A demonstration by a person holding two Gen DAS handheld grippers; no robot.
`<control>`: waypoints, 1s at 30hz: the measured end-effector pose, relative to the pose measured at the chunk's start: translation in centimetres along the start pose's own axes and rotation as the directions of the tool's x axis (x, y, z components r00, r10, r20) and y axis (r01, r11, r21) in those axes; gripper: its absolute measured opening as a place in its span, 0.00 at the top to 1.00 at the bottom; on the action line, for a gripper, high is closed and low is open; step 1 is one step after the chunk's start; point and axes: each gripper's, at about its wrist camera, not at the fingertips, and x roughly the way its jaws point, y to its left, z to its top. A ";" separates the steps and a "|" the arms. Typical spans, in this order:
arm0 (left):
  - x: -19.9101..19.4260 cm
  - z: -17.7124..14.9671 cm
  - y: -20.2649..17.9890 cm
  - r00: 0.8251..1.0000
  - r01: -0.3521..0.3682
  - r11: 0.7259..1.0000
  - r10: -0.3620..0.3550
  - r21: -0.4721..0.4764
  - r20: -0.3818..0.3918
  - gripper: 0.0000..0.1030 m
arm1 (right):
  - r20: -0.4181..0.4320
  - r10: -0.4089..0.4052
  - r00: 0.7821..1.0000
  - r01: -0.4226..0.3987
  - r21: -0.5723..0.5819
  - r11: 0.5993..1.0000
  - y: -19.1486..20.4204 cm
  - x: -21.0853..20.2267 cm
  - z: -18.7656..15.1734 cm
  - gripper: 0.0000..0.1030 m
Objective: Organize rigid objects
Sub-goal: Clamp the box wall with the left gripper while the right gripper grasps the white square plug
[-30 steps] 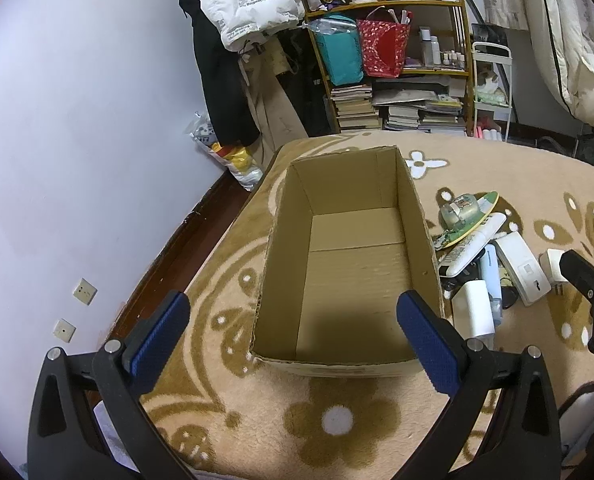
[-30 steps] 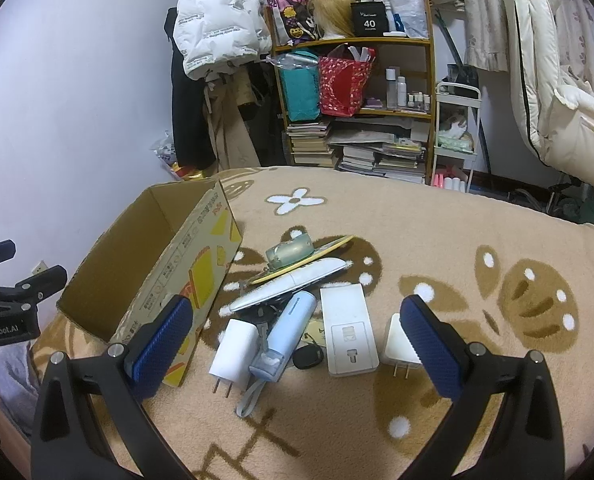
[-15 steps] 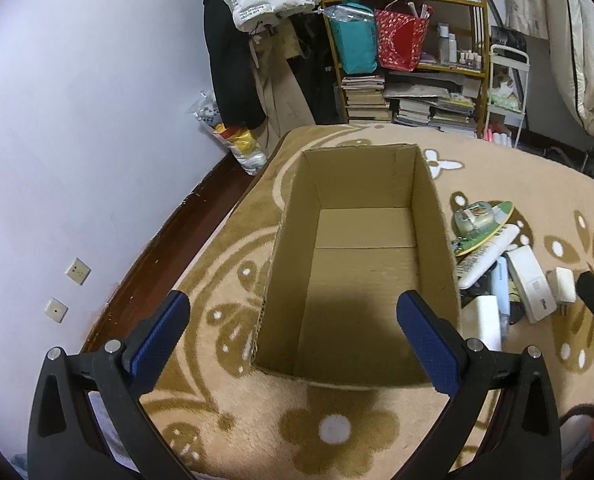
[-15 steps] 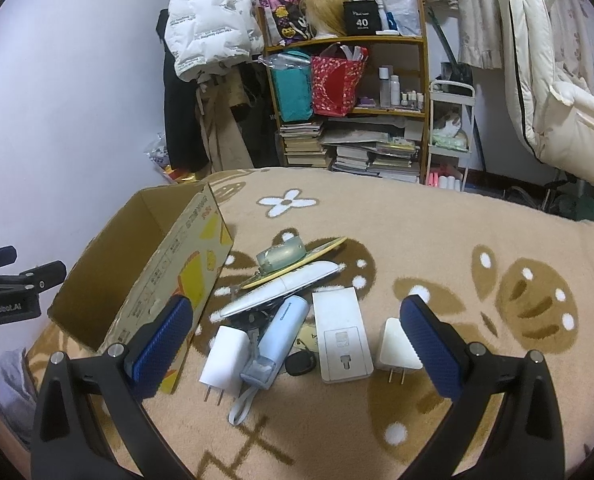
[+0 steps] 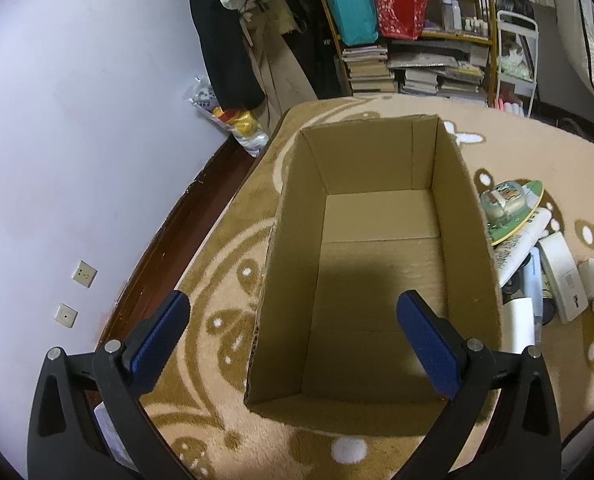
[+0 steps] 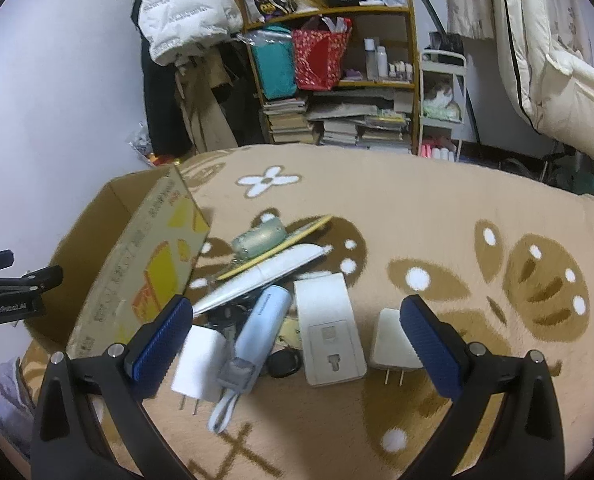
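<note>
The open brown cardboard box (image 5: 377, 264) stands on the beige flower-patterned blanket (image 6: 437, 208), with nothing inside it. Just beside its right wall lies a heap of small items: a white plug charger (image 6: 199, 364), a light blue cylinder-shaped device (image 6: 263, 328), a flat white adapter (image 6: 329, 328) and a long white tube (image 6: 261, 274). The left gripper (image 5: 293, 328) hangs over the box, fingers wide apart. The right gripper (image 6: 293, 328) hangs over the heap, also wide and holding nothing

Cardboard box (image 5: 373, 264): matt brown corrugated board, printed yellow outside. Blanket (image 6: 437, 216): fuzzy tan plush cloth. White chargers (image 6: 393, 346): smooth matt plastic. Blue power bank (image 6: 263, 320): smooth satin plastic. Gripper pads (image 6: 163, 338): ribbed blue rubber.
</note>
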 end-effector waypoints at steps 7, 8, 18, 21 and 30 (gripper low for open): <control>2.3 0.9 0.4 0.999 -0.001 1.000 0.001 -0.009 -0.037 0.01 | -0.050 -0.047 0.998 0.051 0.084 0.995 -2.7 2.0 0.6 0.00; 2.6 1.1 0.6 0.999 -0.008 1.000 0.008 -0.015 -0.042 0.01 | -0.060 -0.053 0.997 0.059 0.098 0.993 -3.1 2.3 0.6 0.00; 6.3 1.4 3.2 0.986 -0.045 0.990 0.023 -0.135 -0.166 0.01 | -0.131 -0.096 0.987 0.120 0.190 0.974 -6.4 4.7 0.6 0.06; 7.1 1.2 3.6 0.980 -0.058 0.987 0.028 -0.150 -0.198 0.01 | -0.156 -0.107 0.982 0.137 0.195 0.971 -6.8 5.3 0.4 0.12; 8.8 0.4 2.6 0.964 -0.101 0.991 0.076 -0.084 -0.256 0.01 | -0.242 -0.119 0.963 0.175 0.224 0.959 -8.1 7.1 -0.6 0.34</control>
